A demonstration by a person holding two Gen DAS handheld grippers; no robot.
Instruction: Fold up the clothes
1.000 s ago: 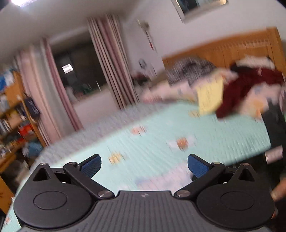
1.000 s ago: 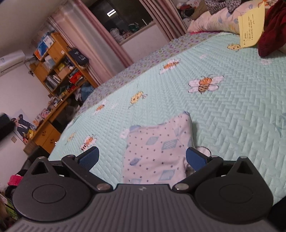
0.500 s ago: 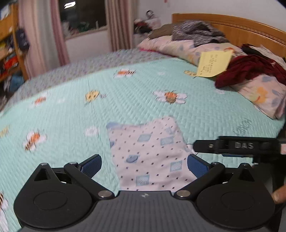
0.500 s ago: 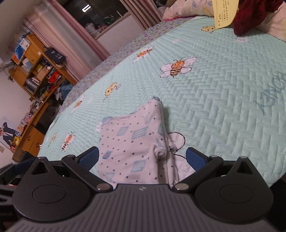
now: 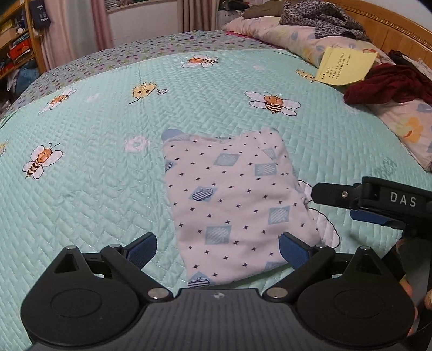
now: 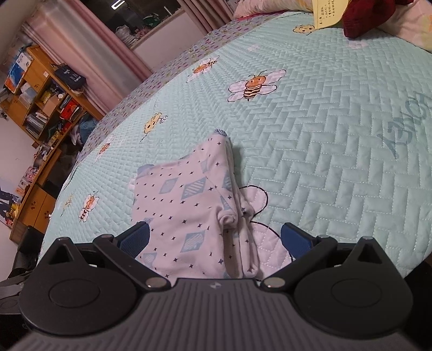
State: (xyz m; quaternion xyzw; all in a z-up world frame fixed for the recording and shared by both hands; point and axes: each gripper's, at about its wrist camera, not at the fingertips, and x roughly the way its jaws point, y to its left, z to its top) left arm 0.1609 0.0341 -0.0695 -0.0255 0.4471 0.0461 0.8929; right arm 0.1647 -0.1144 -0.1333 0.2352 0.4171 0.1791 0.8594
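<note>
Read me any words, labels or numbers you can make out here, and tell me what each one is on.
"DAS": white letters on the black body of the right gripper, seen from the left wrist view.
Yellow paper by the pillows: handwritten lines, too small to read.
Bedspread: faint blue-green printed lettering near its right edge, not legible.
Bookshelf boxes and spines: too blurred to read.

My right tongs [image 6: 214, 239] hung wide apart, holding nothing, low over the folded white garment [image 6: 189, 213] on the bed [image 6: 337, 129]. Garment's right edge was bunched into rolled folds. Yellow note [image 6: 328, 12] and dark red cloth [image 6: 364, 19] lay well beyond, by the pillows.
</note>
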